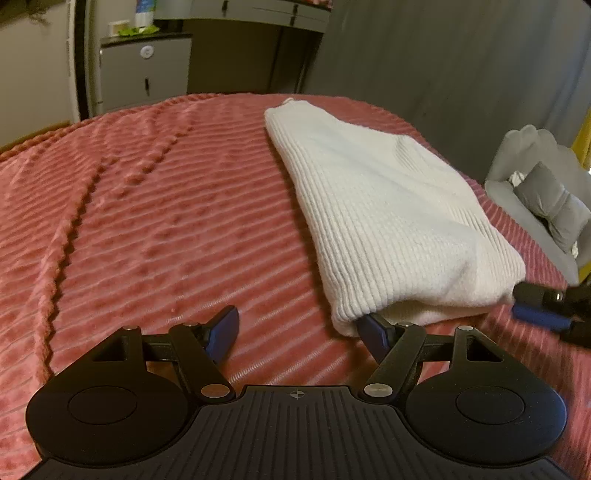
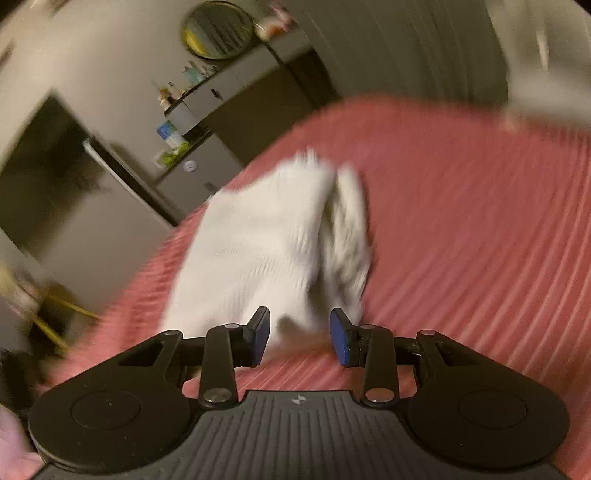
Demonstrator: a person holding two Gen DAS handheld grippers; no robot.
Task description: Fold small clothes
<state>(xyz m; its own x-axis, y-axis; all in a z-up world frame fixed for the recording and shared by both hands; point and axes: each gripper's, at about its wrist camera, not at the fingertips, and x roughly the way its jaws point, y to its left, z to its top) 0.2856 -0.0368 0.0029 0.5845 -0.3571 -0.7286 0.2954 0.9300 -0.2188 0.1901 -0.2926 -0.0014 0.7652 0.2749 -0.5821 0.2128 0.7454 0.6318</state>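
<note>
White knit garment [image 1: 388,206] lies folded on pink bed [image 1: 147,221], soft, light, floppy; best grabbed at near hem corners. Left gripper [image 1: 299,332] wide open w/ one finger under hem; right gripper [image 2: 299,336] open, holding nothing

A home bedroom. The landmark is a bed covered in a pink ribbed plush blanket [image 1: 155,206]. Beyond its far edge stands a small grey mini-fridge [image 1: 144,70] with a low dark cabinet [image 1: 255,55] beside it. Off the bed's right side sits a pale grey upholstered armchair [image 1: 532,177]. Above the cabinet hangs a round gold-framed mirror [image 2: 218,29].
</note>
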